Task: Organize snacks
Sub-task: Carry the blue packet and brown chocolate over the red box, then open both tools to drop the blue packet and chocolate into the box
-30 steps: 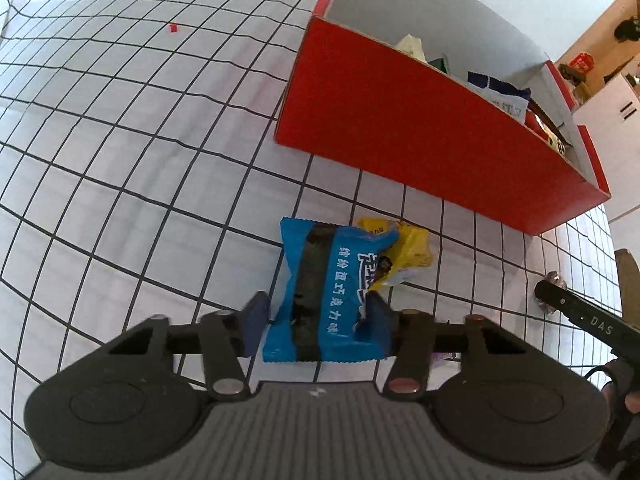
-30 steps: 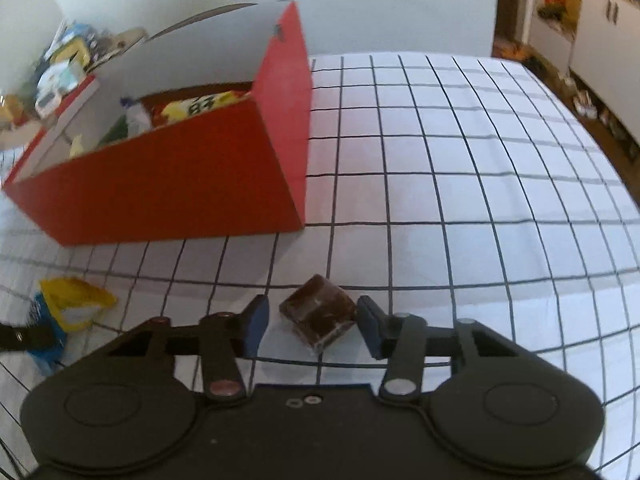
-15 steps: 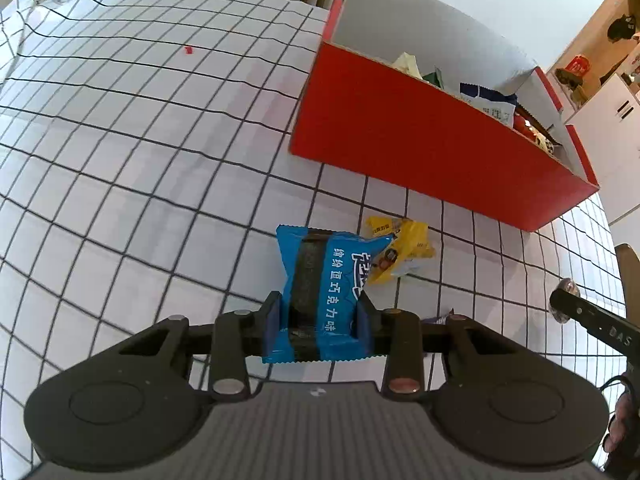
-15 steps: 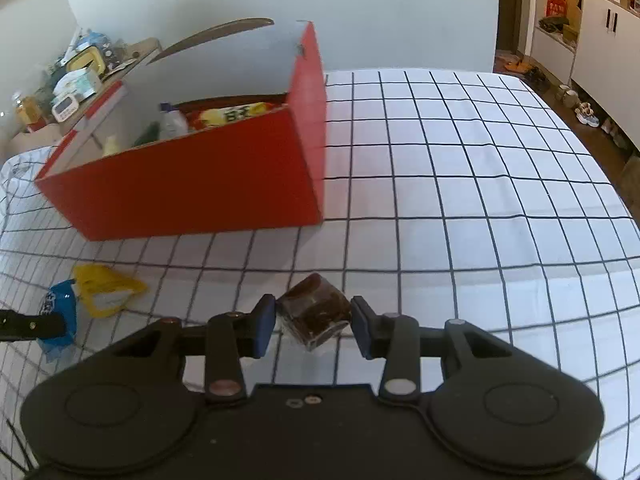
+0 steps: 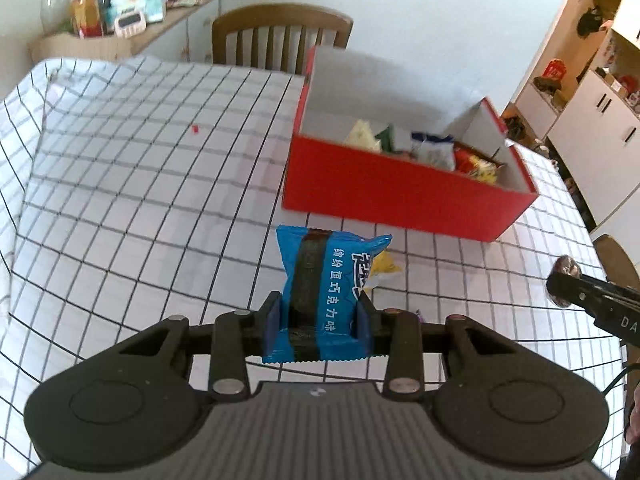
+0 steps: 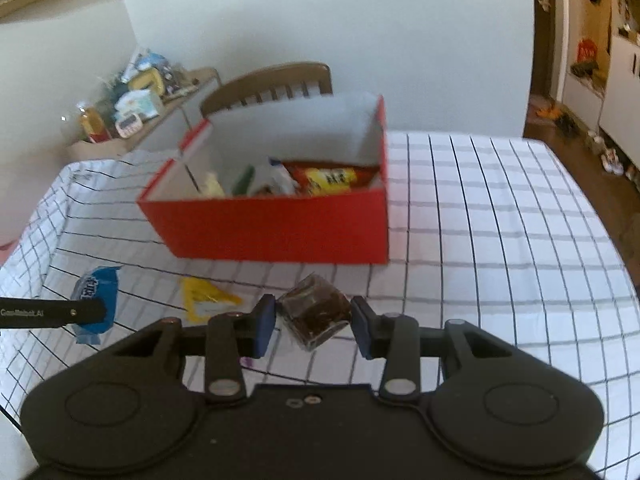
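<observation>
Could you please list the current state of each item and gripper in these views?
Blue snack packet: clamped, lifted off the tablecloth.
Brown snack: clamped, raised.
Yellow wrapper: lying loose on the tablecloth.
Red box: open, partly filled with snacks.
Left gripper: shut on the packet.
Right gripper: shut on the brown snack.

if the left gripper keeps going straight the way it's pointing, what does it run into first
Probably the near wall of the red box. The left gripper, carrying the blue snack packet, points at it over the checked tablecloth; its height is unclear, so it might pass over the rim.
</observation>
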A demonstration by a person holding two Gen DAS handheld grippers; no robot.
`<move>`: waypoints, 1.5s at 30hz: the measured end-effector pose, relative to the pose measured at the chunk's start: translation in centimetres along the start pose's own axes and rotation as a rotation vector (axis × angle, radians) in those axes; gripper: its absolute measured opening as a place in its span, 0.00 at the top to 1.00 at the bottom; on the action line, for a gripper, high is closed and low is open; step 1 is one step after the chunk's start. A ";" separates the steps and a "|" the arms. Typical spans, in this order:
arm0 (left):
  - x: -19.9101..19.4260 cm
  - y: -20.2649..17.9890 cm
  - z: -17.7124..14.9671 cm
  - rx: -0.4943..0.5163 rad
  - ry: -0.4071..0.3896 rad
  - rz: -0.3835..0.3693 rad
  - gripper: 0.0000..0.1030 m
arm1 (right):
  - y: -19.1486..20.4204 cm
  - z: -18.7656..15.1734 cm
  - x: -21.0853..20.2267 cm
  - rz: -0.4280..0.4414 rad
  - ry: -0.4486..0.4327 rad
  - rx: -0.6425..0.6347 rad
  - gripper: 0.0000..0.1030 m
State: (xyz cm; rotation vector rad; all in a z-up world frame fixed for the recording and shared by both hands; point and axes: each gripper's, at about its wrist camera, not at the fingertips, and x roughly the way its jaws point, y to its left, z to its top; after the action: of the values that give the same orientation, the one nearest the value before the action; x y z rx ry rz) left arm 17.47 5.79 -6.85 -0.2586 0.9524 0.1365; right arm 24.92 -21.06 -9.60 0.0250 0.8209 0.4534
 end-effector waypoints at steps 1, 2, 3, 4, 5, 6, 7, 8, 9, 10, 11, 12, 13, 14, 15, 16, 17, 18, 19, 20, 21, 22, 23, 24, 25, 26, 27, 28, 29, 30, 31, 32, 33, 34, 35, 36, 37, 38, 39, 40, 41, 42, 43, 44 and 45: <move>-0.5 -0.2 0.2 0.004 -0.009 -0.001 0.65 | 0.3 0.3 -0.4 0.005 -0.010 -0.010 0.61; -0.9 -0.4 0.4 0.011 -0.018 0.001 0.64 | 0.6 0.7 -0.8 0.012 -0.021 -0.016 0.61; -1.3 -0.5 0.6 0.018 -0.027 0.002 0.64 | 0.8 1.0 -1.1 0.016 -0.029 -0.021 0.61; -1.6 -0.7 0.9 0.025 -0.034 0.002 0.64 | 1.1 1.4 -1.4 0.020 -0.038 -0.029 0.61; -2.0 -0.9 1.2 0.030 -0.042 -0.001 0.64 | 1.4 1.8 -1.6 0.023 -0.048 -0.036 0.61; -2.3 -1.1 1.5 0.034 -0.051 -0.004 0.64 | 1.6 2.1 -1.9 0.025 -0.056 -0.043 0.61; -2.6 -1.2 1.9 0.040 -0.062 -0.006 0.64 | 1.8 2.5 -2.0 0.027 -0.064 -0.051 0.61; -2.9 -1.4 2.3 0.045 -0.073 -0.007 0.64 | 2.0 3.0 -2.2 0.027 -0.072 -0.057 0.61; -3.2 -1.5 2.8 0.050 -0.083 -0.008 0.64 | 2.2 3.4 -2.4 0.028 -0.080 -0.063 0.61; -3.5 -1.7 3.2 0.055 -0.094 -0.008 0.64 | 2.4 3.8 -2.5 0.029 -0.087 -0.068 0.61; -3.8 -1.9 3.7 0.060 -0.105 -0.007 0.64 | 2.5 4.2 -2.5 0.029 -0.095 -0.074 0.61; -4.0 -2.1 4.2 0.067 -0.117 -0.006 0.64 | 2.7 4.7 -2.6 0.027 -0.103 -0.080 0.61; -4.2 -2.3 4.7 0.074 -0.128 -0.005 0.64 | 2.8 5.2 -2.6 0.026 -0.110 -0.083 0.61; -4.4 -2.6 5.2 0.081 -0.139 -0.001 0.64 | 2.9 5.5 -2.6 0.026 -0.117 -0.084 0.61; -4.5 -2.8 5.6 0.086 -0.149 0.003 0.64 | 3.0 5.8 -2.6 0.025 -0.123 -0.084 0.61; -4.6 -3.0 6.1 0.090 -0.159 0.006 0.64 | 3.0 6.3 -2.6 0.024 -0.129 -0.081 0.61; -4.7 -3.3 6.5 0.096 -0.166 0.007 0.64 | 3.0 6.7 -2.5 0.025 -0.134 -0.077 0.61; -4.7 -3.6 7.0 0.104 -0.172 0.010 0.64 | 3.0 7.1 -2.4 0.026 -0.138 -0.074 0.61; -4.7 -3.8 7.4 0.111 -0.177 0.015 0.64 | 3.1 7.6 -2.2 0.024 -0.143 -0.073 0.61; -4.6 -4.2 7.9 0.119 -0.183 0.022 0.64 | 3.1 8.1 -2.1 0.022 -0.147 -0.075 0.61; -4.4 -4.4 8.3 0.126 -0.187 0.027 0.64 | 3.2 8.4 -2.0 0.020 -0.152 -0.077 0.61; -4.3 -4.6 8.8 0.132 -0.190 0.031 0.64 | 3.2 8.8 -1.9 0.019 -0.156 -0.080 0.61; -4.2 -5.0 9.1 0.137 -0.192 0.035 0.64 | 3.2 9.3 -1.7 0.017 -0.159 -0.083 0.61; -4.0 -5.3 9.6 0.142 -0.196 0.038 0.64 | 3.2 9.6 -1.5 0.015 -0.161 -0.086 0.61; -3.8 -5.4 9.8 0.147 -0.198 0.042 0.64 | 3.2 10.0 -1.2 0.011 -0.161 -0.088 0.61; -3.6 -5.7 10.1 0.154 -0.199 0.045 0.64 | 3.2 10.3 -0.9 0.008 -0.161 -0.090 0.61; -3.3 -5.9 10.5 0.158 -0.200 0.048 0.64 | 3.2 10.6 -0.6 0.006 -0.160 -0.092 0.61; -3.0 -6.1 10.9 0.162 -0.199 0.049 0.64 | 3.1 10.9 -0.2 0.004 -0.157 -0.094 0.61; -2.7 -6.2 11.3 0.168 -0.195 0.052 0.64 | 3.0 11.2 0.2 0.004 -0.154 -0.095 0.61; -2.3 -6.4 11.7 0.171 -0.192 0.052 0.64 | 2.9 11.5 0.5 0.006 -0.151 -0.095 0.61; -2.0 -6.5 12.0 0.171 -0.187 0.047 0.64 | 2.8 11.8 1.0 0.007 -0.147 -0.098 0.61; -1.6 -6.5 12.3 0.174 -0.181 0.043 0.64 | 2.8 12.1 1.3 0.007 -0.142 -0.102 0.61; -1.2 -6.6 12.6 0.176 -0.177 0.045 0.64 | 2.7 12.3 1.8 0.008 -0.136 -0.103 0.61; -0.7 -6.7 12.9 0.181 -0.174 0.051 0.64 | 2.6 12.6 2.2 0.008 -0.129 -0.104 0.61; -0.2 -6.7 13.1 0.184 -0.171 0.055 0.64 | 2.5 12.8 2.7 0.007 -0.123 -0.105 0.61; 0.4 -6.8 13.4 0.184 -0.165 0.054 0.64 | 2.4 13.0 3.2 0.006 -0.116 -0.106 0.61; 0.9 -6.7 13.6 0.183 -0.158 0.052 0.64 | 2.2 13.3 3.8 0.007 -0.107 -0.106 0.61; 1.4 -6.7 13.8 0.181 -0.148 0.054 0.64 | 2.2 13.4 4.3 0.006 -0.100 -0.106 0.61; 2.1 -6.7 14.0 0.179 -0.139 0.056 0.64 | 2.1 13.6 4.9 0.004 -0.093 -0.104 0.61; 2.6 -6.7 14.3 0.178 -0.132 0.057 0.64 | 2.0 13.6 5.5 0.004 -0.084 -0.102 0.61; 3.3 -6.6 14.5 0.177 -0.124 0.061 0.64 | 1.9 13.7 6.0 0.004 -0.075 -0.101 0.61; 3.9 -6.5 14.7 0.172 -0.116 0.067 0.64 | 1.9 13.8 6.6 0.003 -0.065 -0.101 0.61; 4.5 -6.5 14.9 0.168 -0.110 0.070 0.64 | 1.8 13.8 7.2 -0.001 -0.056 -0.102 0.61; 5.0 -6.4 15.0 0.165 -0.102 0.071 0.64 | 1.7 13.8 7.8 -0.005 -0.047 -0.105 0.61; 5.6 -6.4 15.1 0.163 -0.095 0.074 0.64 | 1.7 13.8 8.3 -0.007 -0.037 -0.107 0.61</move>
State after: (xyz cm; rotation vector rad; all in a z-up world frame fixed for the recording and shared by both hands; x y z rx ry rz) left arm 34.04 3.88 -2.06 -0.0659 0.8735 0.1368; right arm 39.01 -14.13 -5.61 -0.0688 0.7591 0.4883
